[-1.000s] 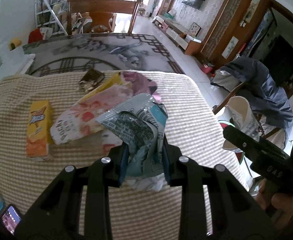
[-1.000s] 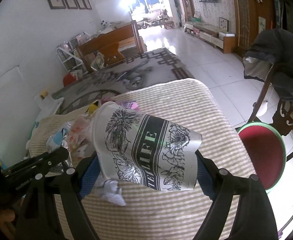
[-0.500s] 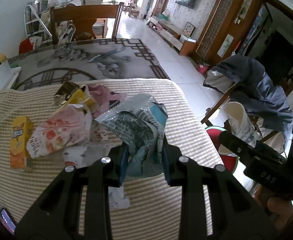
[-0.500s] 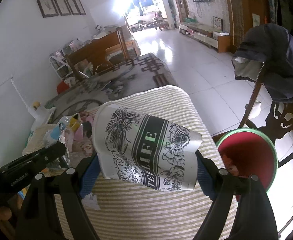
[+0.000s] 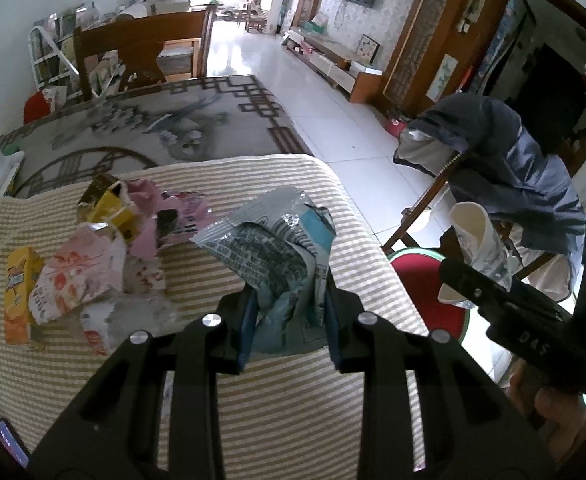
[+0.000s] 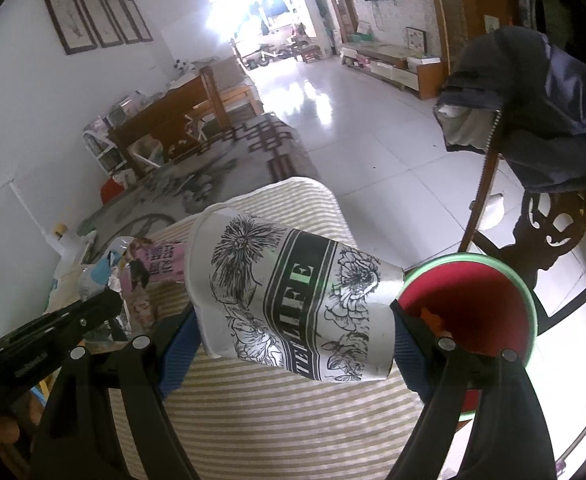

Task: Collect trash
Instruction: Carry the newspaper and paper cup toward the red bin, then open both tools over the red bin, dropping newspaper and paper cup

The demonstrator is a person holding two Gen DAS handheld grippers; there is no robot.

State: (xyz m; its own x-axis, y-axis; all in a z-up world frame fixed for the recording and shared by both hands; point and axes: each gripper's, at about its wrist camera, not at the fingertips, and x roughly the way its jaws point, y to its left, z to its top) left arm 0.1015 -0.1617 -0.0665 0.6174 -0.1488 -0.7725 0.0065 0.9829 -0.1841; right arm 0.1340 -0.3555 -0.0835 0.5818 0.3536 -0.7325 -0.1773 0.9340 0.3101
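Observation:
My left gripper (image 5: pixel 289 320) is shut on a crumpled silver and blue snack wrapper (image 5: pixel 277 256), held above the striped tablecloth (image 5: pixel 293 408). My right gripper (image 6: pixel 293 340) is shut on a white paper cup (image 6: pixel 289 300) with black flower print, held on its side over the table's right edge; the cup also shows in the left wrist view (image 5: pixel 477 248). A red bin with a green rim (image 6: pixel 473 312) stands on the floor just right of the table, beyond the cup. More trash lies on the table at the left: a pink and white bag (image 5: pixel 77 272), a yellow box (image 5: pixel 17 292), pink wrappers (image 5: pixel 161 216).
A wooden chair draped with a dark blue jacket (image 5: pixel 505 168) stands right of the bin. A patterned rug (image 5: pixel 141 128) and a wooden chair (image 5: pixel 141 52) lie beyond the table. A phone (image 5: pixel 9 440) lies at the table's near left corner.
Both grippers have moved right and toward the table's right edge with their loads. The red bin has come closer in the right wrist view. The trash pile has slid left.

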